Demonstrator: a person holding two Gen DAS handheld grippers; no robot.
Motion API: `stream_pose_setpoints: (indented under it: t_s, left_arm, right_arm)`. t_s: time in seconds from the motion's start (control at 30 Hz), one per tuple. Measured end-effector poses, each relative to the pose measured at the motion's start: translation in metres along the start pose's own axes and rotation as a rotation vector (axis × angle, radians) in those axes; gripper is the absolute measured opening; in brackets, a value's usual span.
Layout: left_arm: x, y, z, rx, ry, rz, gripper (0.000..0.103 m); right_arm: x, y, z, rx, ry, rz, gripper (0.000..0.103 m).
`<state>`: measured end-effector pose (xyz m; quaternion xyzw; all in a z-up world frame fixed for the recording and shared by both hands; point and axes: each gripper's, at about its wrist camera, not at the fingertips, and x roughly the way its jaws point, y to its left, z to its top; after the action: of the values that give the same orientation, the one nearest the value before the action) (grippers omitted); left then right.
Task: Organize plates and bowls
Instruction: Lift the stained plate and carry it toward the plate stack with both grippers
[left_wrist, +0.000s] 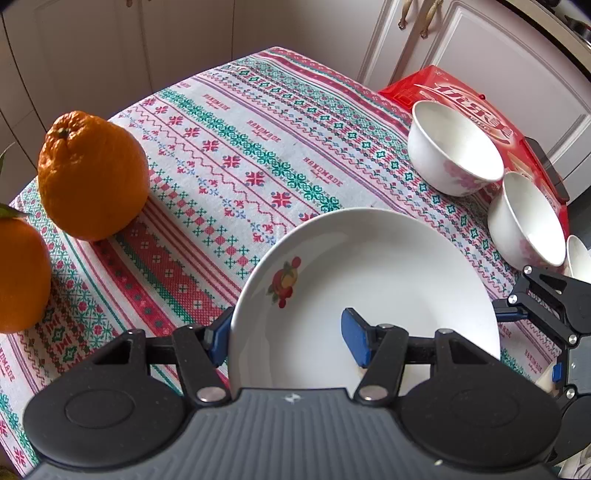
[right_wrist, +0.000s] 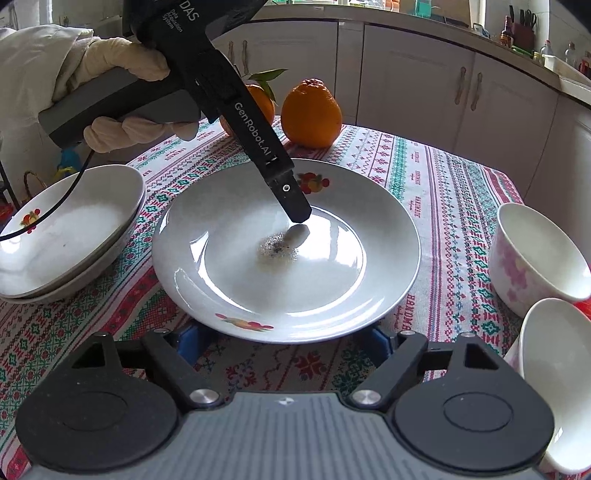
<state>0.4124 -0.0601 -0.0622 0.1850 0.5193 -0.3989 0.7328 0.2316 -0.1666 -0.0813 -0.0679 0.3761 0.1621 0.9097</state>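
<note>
A white deep plate (left_wrist: 369, 266) (right_wrist: 258, 280) with fruit prints lies on the patterned tablecloth. My left gripper (left_wrist: 286, 341) is shut on its rim: one blue pad presses the outside edge, the other the inner slope. In the right wrist view one of its fingers (right_wrist: 291, 201) reaches down into the plate's well. My right gripper (right_wrist: 286, 343) stands open at the plate's near rim, its blue pads spread wide and partly tucked under the edge. Two more fruit-print plates (right_wrist: 70, 236) are stacked at the left. White bowls with pink flowers (left_wrist: 454, 147) (left_wrist: 528, 218) (right_wrist: 535, 254) (right_wrist: 557, 369) stand at the right.
Two oranges (left_wrist: 92, 173) (left_wrist: 18, 273) (right_wrist: 312, 112) sit beyond the plate. A red box (left_wrist: 443, 88) with a dark flat device (left_wrist: 546, 166) lies behind the bowls. A gloved hand (right_wrist: 122, 55) holds the left gripper's handle. Cabinets surround the table (left_wrist: 240, 147).
</note>
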Motion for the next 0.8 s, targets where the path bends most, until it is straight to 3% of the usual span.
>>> stream_pose_setpoints:
  t_s: [0.8]
  left_arm:
    - [-0.036,-0.018,-0.022,-0.045,-0.068,0.013,0.059]
  right_arm:
    - [-0.031,0.007,0.0,-0.069,-0.011,0.004,0.086]
